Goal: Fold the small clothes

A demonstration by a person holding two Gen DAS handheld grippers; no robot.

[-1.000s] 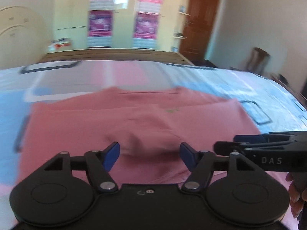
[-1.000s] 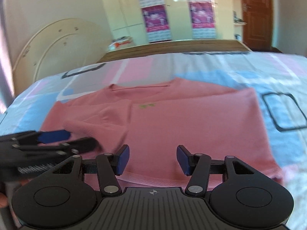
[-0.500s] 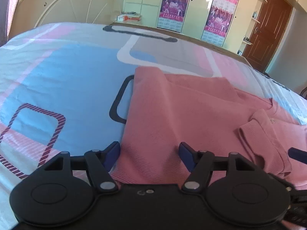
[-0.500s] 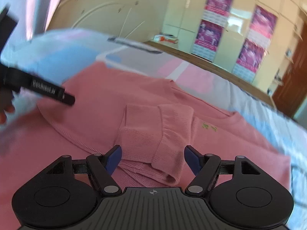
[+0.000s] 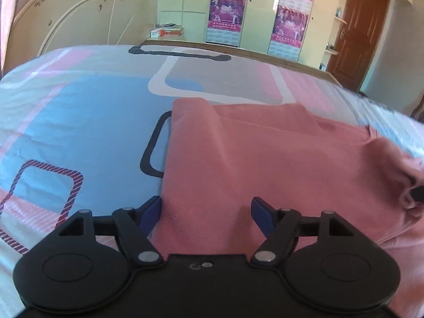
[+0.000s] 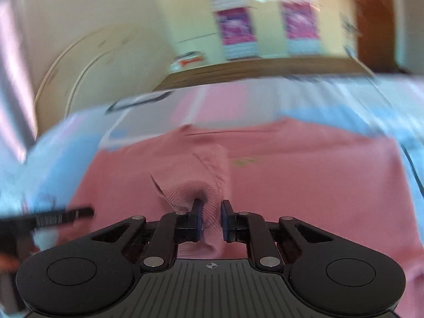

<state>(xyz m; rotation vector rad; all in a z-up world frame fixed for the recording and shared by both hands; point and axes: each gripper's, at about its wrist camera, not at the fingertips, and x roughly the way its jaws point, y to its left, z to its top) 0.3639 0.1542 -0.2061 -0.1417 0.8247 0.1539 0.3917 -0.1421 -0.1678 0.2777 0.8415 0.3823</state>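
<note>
The right gripper (image 6: 210, 221) is closing, pinching a fold of the soft pink knitted top (image 6: 304, 180). The left gripper (image 5: 206, 213) is spread and opening wider over the top's edge on the blue and pink patterned bedsheet (image 5: 79, 132).

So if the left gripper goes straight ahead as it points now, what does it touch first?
Most likely the pink sweater: the left gripper has its jaws opening over the sweater's near left edge. Depth is unclear.

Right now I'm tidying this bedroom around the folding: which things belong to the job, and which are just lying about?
Job:
pink sweater
left gripper, opening
right gripper, closing on a sweater fold
bedsheet

Lying about:
boxes on the headboard shelf
wall posters
</note>
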